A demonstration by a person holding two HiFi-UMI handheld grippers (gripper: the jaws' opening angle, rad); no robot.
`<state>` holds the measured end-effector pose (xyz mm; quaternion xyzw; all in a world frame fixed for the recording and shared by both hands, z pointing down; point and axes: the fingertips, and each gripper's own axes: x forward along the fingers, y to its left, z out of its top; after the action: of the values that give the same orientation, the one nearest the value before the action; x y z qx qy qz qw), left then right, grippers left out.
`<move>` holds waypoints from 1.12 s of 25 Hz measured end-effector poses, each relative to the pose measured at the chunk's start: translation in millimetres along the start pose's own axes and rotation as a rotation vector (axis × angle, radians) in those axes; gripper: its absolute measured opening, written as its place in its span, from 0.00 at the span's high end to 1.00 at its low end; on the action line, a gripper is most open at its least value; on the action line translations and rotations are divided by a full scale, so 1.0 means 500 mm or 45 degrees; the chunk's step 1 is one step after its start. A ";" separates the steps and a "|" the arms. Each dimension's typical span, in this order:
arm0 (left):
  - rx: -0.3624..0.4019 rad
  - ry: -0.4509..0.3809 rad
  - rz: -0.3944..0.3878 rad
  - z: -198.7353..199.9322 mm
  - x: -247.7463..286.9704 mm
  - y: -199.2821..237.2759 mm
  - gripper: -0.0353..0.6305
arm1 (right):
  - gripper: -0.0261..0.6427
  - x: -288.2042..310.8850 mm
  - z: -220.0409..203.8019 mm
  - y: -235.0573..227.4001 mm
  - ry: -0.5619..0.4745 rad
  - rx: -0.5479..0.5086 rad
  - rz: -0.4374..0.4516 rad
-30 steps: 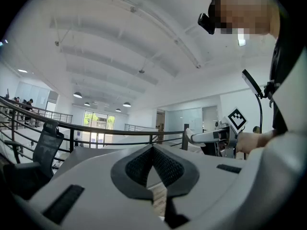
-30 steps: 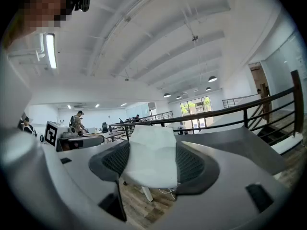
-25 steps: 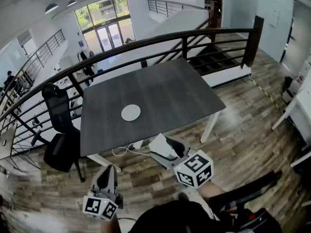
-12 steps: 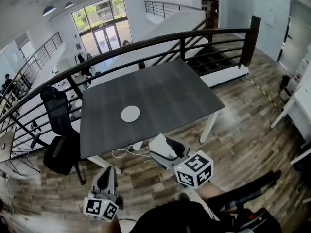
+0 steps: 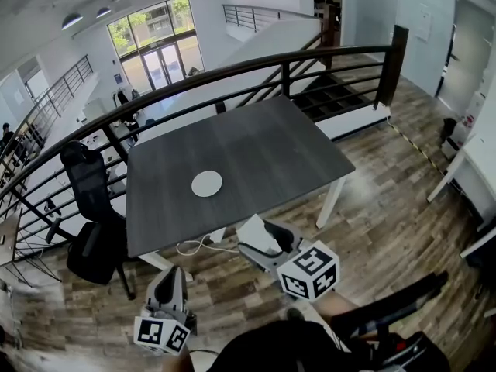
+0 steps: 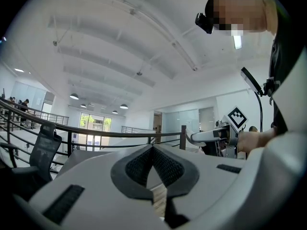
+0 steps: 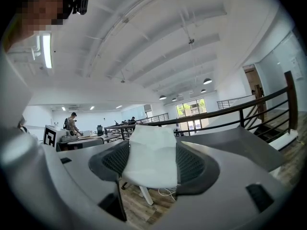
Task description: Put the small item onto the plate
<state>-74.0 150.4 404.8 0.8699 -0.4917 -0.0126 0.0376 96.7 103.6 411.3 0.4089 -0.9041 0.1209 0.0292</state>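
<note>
A round white plate (image 5: 207, 183) lies left of centre on the dark grey table (image 5: 263, 146). In front of the table's near edge, over the wooden floor, my right gripper (image 5: 260, 236) is shut on a small white soft packet (image 5: 253, 232). In the right gripper view the white packet (image 7: 151, 159) fills the space between the two dark pads (image 7: 192, 164). My left gripper (image 5: 170, 276) hangs lower left, further from the table. Seen in the left gripper view, the left gripper (image 6: 153, 149) has its jaws meeting at the tips with nothing between them.
A black railing (image 5: 232, 72) curves behind the table, with stairs (image 5: 333, 95) at the far right. A black office chair (image 5: 89, 200) stands at the table's left end. A white cable (image 5: 194, 245) lies on the floor under the near edge.
</note>
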 end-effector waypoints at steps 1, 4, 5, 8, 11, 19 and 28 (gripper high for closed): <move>0.003 0.000 -0.002 -0.001 -0.002 0.002 0.95 | 0.50 0.001 0.000 0.003 -0.001 -0.004 -0.004; 0.020 0.008 -0.008 -0.010 -0.020 0.023 0.95 | 0.50 0.012 -0.008 0.025 -0.002 -0.013 -0.023; 0.024 0.011 -0.008 -0.013 -0.030 0.033 0.95 | 0.50 0.017 -0.012 0.036 -0.002 -0.015 -0.028; 0.023 0.008 -0.012 -0.013 -0.038 0.044 0.95 | 0.50 0.023 -0.011 0.049 -0.001 -0.023 -0.036; 0.017 -0.002 -0.032 -0.009 -0.049 0.050 0.95 | 0.50 0.027 -0.011 0.066 0.007 -0.028 -0.042; -0.006 -0.020 -0.073 -0.025 -0.082 0.072 0.95 | 0.50 0.035 -0.021 0.101 0.000 -0.037 -0.070; -0.010 -0.009 -0.058 -0.030 -0.058 0.109 0.95 | 0.50 0.103 -0.016 0.082 0.007 -0.029 -0.027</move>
<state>-134.8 148.1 423.4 0.8807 -0.4718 -0.0184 0.0390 31.7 94.0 418.9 0.4179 -0.9009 0.1114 0.0376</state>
